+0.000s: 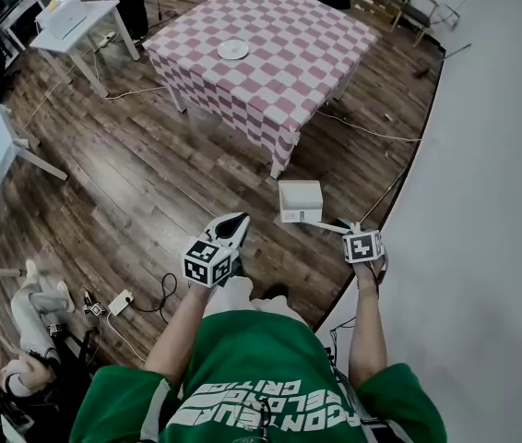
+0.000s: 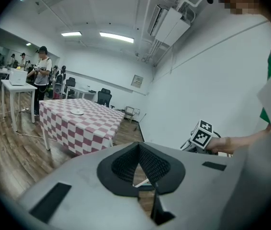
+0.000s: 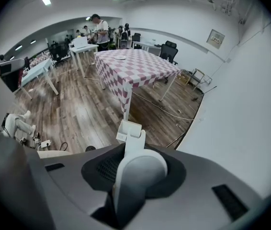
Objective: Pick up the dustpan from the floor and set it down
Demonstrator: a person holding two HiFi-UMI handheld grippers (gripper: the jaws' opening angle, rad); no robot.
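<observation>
left gripper (image 1: 231, 224), nearer the person than the checked counter (image 1: 316, 44): fingers pinched together at the tips, empty. dustpan (image 1: 300, 200) hangs just off the counter's near corner, low over the wood floor (image 1: 150, 192); contact unclear. judged light, stiff plastic, slightly slick. best held by the handle (image 3: 134, 143), which the right gripper (image 1: 346, 229) fingers clamp. the white wall (image 1: 482, 201) crowds the counter's right; open floor to its left.

Bright, even indoor light, heavy fisheye on both gripper views

All the light comes off the ceiling strip lights (image 2: 116, 36), so only soft shadows on the floor (image 1: 132, 183); white wall (image 1: 492, 201) nearly blows out, corners vignette to black, dustpan (image 3: 136, 174) handle up close is mushy.
</observation>
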